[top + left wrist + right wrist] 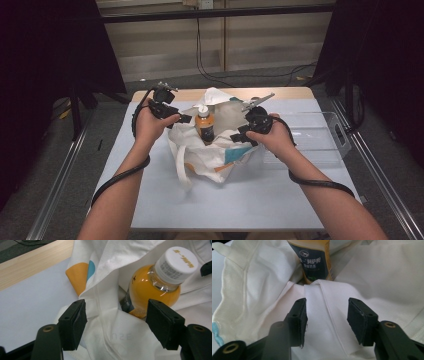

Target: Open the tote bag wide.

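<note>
place: lab | cues: black curtains (pixel 45 50); aluminium rails (pixel 55 190); floor cables (pixel 210 70)

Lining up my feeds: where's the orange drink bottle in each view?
High view: orange drink bottle upright inside the white bag, table centre.
Left gripper view: upper right, white cap showing, behind the bag's rim.
Right gripper view: top centre, its dark label only.
Shared landmark: the bag's white rim.
</note>
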`<state>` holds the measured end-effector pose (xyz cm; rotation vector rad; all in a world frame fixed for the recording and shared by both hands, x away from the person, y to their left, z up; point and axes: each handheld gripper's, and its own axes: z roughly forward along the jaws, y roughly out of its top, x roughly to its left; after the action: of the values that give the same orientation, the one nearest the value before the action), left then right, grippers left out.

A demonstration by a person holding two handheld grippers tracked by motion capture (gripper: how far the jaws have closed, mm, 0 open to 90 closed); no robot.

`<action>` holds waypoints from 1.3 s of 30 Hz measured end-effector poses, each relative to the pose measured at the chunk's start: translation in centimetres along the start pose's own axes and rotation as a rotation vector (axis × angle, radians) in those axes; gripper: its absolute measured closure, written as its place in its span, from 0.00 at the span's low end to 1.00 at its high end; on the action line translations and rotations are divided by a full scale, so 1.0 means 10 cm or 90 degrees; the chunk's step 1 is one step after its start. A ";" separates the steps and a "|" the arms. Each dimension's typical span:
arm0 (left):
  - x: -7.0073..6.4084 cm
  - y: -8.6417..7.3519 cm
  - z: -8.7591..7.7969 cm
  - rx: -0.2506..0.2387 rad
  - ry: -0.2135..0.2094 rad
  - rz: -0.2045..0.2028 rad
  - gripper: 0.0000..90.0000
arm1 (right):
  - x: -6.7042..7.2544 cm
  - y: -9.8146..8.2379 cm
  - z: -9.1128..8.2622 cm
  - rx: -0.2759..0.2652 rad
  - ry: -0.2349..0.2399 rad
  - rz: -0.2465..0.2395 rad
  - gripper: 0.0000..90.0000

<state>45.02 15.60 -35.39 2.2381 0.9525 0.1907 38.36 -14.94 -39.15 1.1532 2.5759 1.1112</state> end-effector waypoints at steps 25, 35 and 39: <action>0.11 -0.23 -0.29 -0.016 0.004 -0.046 0.17 | 0.03 0.12 0.06 -0.004 0.014 0.007 0.29; 0.17 -0.34 -0.37 -0.020 0.016 -0.065 0.16 | 0.06 0.15 0.11 0.002 0.015 -0.003 0.28; 0.19 -0.39 -0.39 -0.022 0.020 -0.067 0.16 | 0.06 0.16 0.13 0.002 0.016 0.000 0.27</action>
<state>42.65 20.91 -35.23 2.1520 1.0728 0.1934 39.33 -13.07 -38.91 1.1477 2.5968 1.1307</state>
